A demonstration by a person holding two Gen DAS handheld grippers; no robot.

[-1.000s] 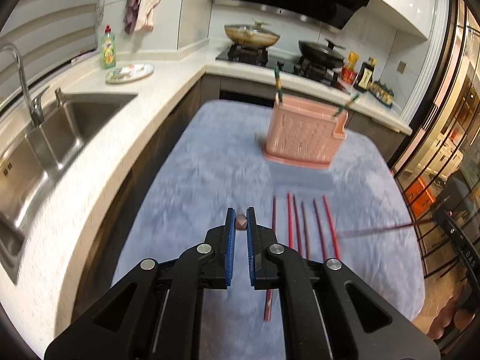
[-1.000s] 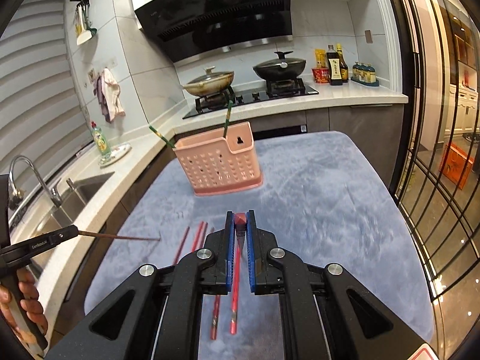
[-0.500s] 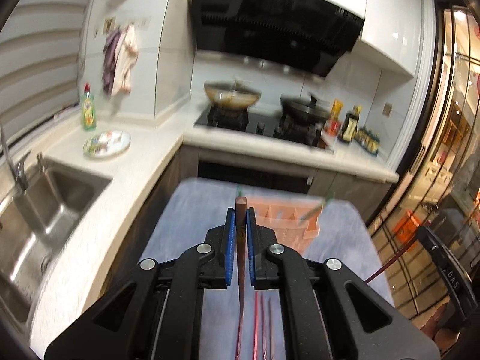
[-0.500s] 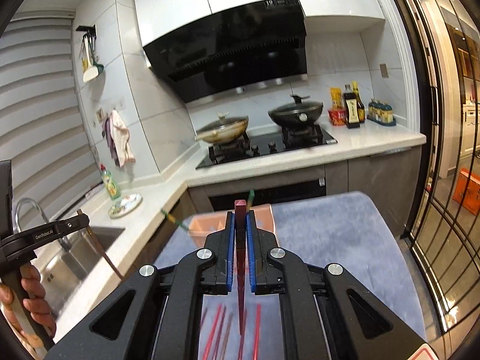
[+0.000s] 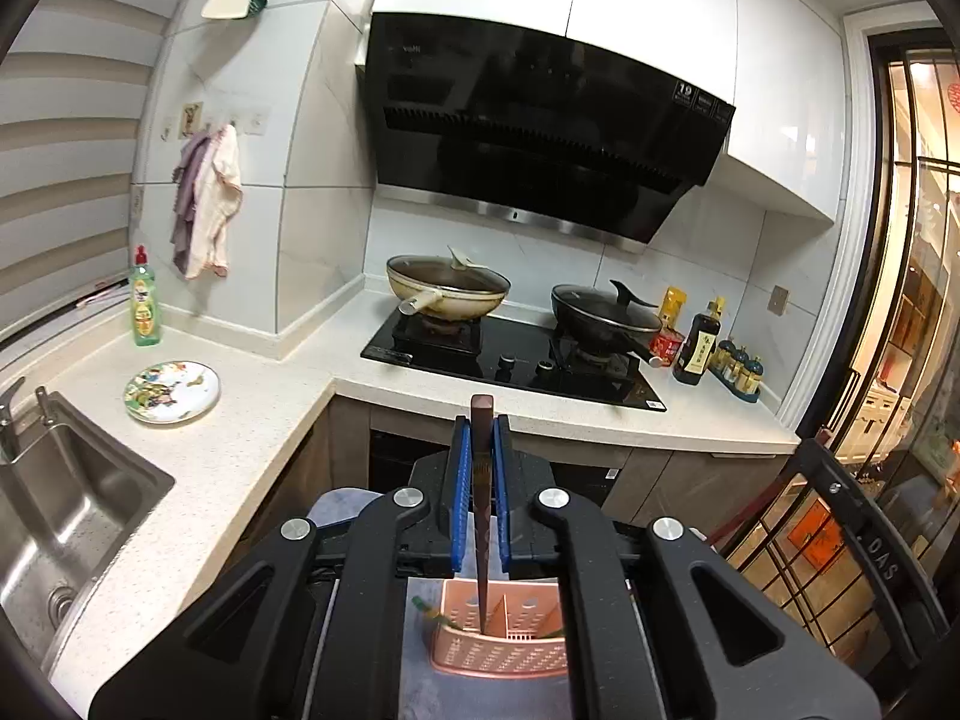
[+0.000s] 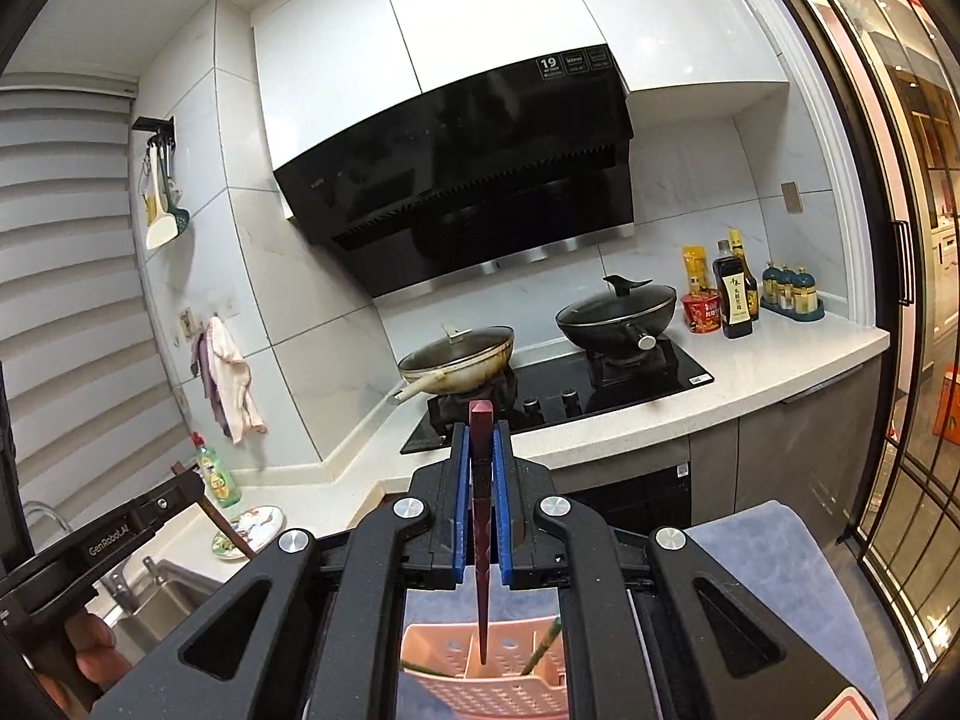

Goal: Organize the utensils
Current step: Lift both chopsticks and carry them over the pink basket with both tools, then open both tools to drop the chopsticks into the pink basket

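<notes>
The left gripper [image 5: 480, 498] pinches a dark brown chopstick [image 5: 481, 516] upright between blue pads, its tapered tip hanging over the perforated pink plastic utensil holder [image 5: 498, 648]; only this view shows the steel sink [image 5: 72, 516] at the left; the right gripper [image 6: 480, 504] clamps a maroon chopstick [image 6: 482, 516] above the same holder [image 6: 480, 678], with grey cloth [image 6: 774, 570] open to the right.

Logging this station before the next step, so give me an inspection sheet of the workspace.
Surface: grey-blue cloth on the table.
Job's things: pink utensil holder with green chopsticks inside; a dark red chopstick hangs tip-down over it, and a second red chopstick.
Clutter: nothing seen.
Grippers: left gripper and right gripper each shut on a chopstick.
Cables: nothing seen.
Surroundings: sink, patterned plate, two lidded woks.
</notes>
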